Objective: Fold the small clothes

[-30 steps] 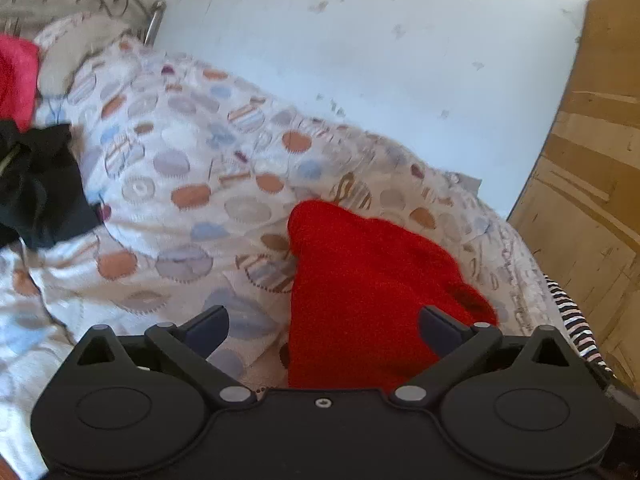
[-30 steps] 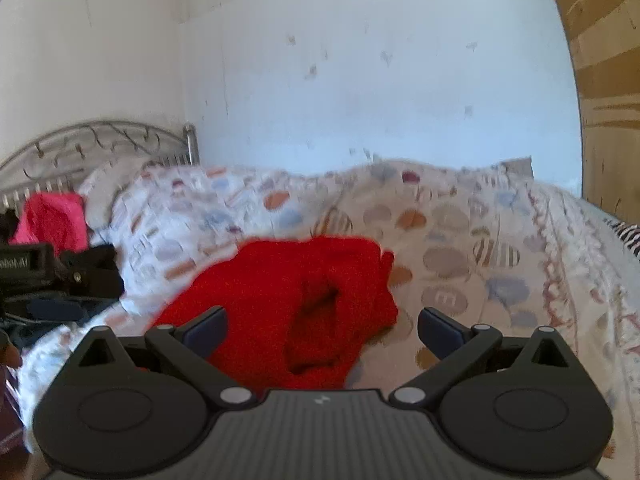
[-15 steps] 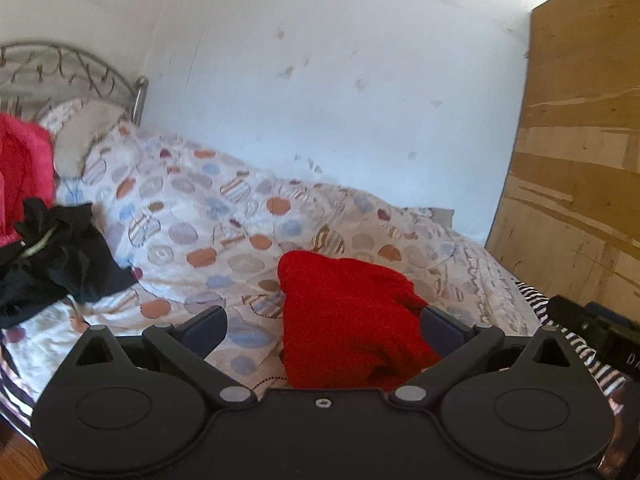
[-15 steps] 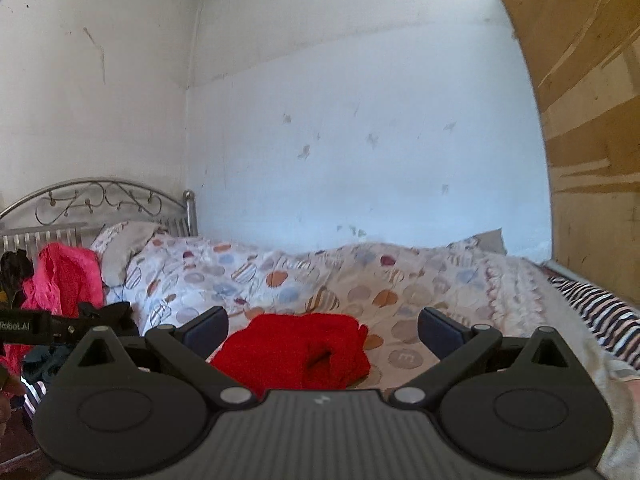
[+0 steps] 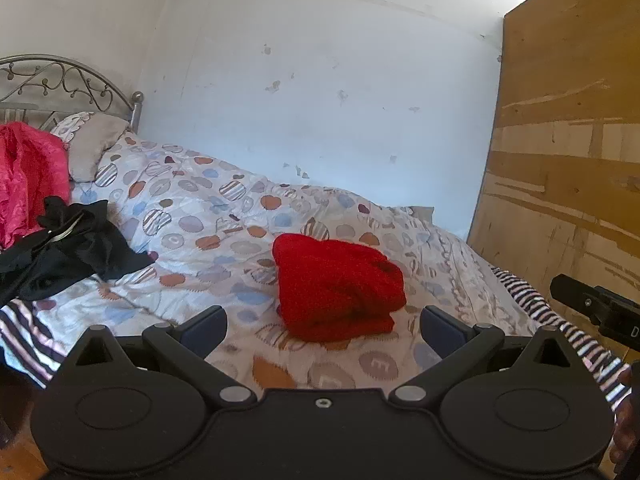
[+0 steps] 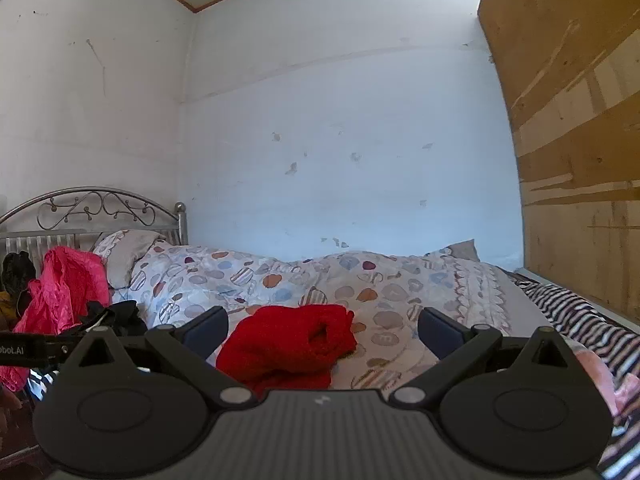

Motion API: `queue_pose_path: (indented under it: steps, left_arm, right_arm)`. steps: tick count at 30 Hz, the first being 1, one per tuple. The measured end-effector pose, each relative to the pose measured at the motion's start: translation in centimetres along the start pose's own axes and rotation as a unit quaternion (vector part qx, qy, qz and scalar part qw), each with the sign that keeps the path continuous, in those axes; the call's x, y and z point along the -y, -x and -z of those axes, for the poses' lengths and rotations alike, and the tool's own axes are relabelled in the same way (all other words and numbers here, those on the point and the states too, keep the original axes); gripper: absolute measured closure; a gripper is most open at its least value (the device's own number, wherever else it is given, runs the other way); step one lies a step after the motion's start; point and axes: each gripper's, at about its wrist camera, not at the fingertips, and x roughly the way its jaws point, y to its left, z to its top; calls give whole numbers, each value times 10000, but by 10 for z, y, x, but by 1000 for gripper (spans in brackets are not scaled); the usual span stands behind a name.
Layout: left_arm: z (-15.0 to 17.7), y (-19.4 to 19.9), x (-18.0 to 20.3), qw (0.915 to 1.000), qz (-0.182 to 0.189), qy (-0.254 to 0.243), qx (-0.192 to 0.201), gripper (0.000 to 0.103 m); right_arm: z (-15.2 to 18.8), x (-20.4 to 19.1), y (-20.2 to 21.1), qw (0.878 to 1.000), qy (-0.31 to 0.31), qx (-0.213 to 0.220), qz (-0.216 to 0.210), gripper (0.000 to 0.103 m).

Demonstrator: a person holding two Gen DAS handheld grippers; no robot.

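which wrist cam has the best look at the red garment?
Left wrist. The red garment lies whole on the duvet beyond the open left gripper, stacked layers visible. In the right wrist view it sits lower, its near edge cut off by the open right gripper.

The folded red garment (image 5: 338, 288) near the middle of the bed looks like thick, fuzzy knit cloth, matt all over. The patterned bedspread (image 5: 208, 216) under it is smooth, lightly creased cotton-like fabric. Towards the headboard corner, the crumpled pink cloth (image 5: 30, 176) has a glossy, crinkled sheen, and the black garment (image 5: 72, 248) beside it is soft and dull. The scrolled headboard (image 6: 96, 210) is grey metal. The brown panel (image 5: 568, 184) is rough, scuffed wood.
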Motion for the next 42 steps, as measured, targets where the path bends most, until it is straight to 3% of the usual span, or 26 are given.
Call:
queue_pose_path:
  steps: [8,17,42]
  left_arm:
    - [24,15,-4,9995,-248,-167,-141,1]
    - [44,8,-6,9979,-413,-331,-373,1]
    - [51,5,-6,9966,-528,-360,-526,1]
  right_arm:
    - [35,-13,28,9994,198,-214,165,0]
    - [60,-12,25,9980,142,-554,261,0]
    - [65,-8,23,9970,113,-692,332,0]
